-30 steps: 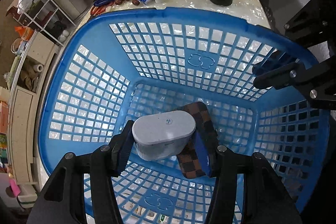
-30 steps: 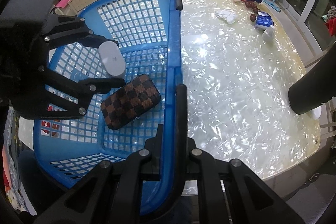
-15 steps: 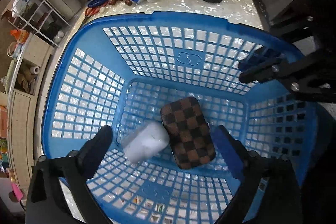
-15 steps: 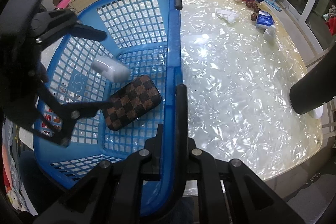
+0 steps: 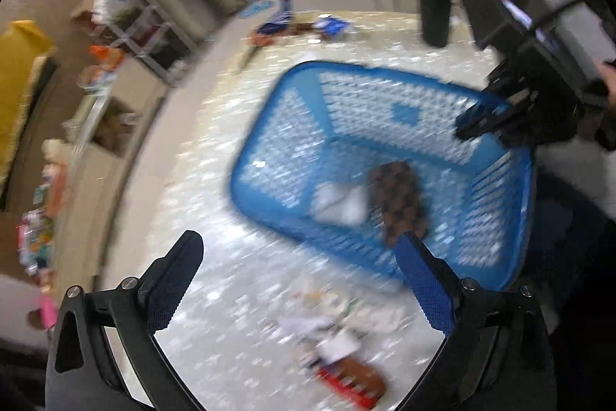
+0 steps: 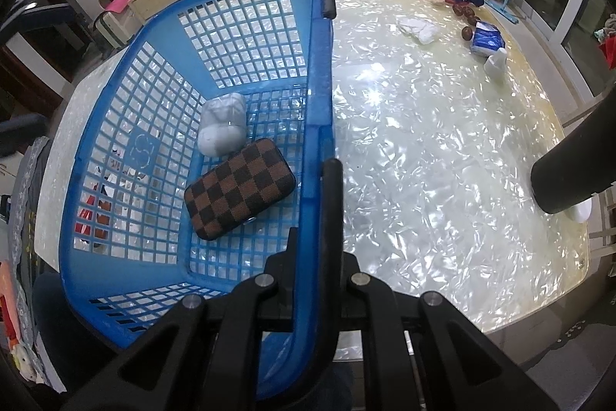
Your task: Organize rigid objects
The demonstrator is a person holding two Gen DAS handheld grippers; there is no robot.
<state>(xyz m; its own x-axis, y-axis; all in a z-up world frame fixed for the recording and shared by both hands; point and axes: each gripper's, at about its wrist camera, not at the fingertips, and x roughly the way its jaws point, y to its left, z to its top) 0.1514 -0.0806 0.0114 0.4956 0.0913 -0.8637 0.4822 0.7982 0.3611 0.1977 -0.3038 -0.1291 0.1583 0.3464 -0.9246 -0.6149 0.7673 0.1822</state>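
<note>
Right gripper (image 6: 308, 203) is clenched on the blue basket (image 6: 127, 95) rim, keeping it steady. Left gripper (image 5: 296, 280) is spread wide w/ nothing in it, up over the table (image 6: 442, 149). White case (image 6: 223, 130) and checkered case (image 6: 238, 187) sit touching on the basket floor. Next pick is prob the red-brown thing (image 5: 350, 380) near the left gripper, blurry tho. I'd go slow, drop straight down. Lots of bare table on the right side; table edge is close by the left gripper.

left hand-held gripper (image 5: 296, 253): jaws wide, empty | blue basket (image 5: 265, 156): white case (image 5: 338, 205) beside checkered case (image 5: 400, 199)
</note>
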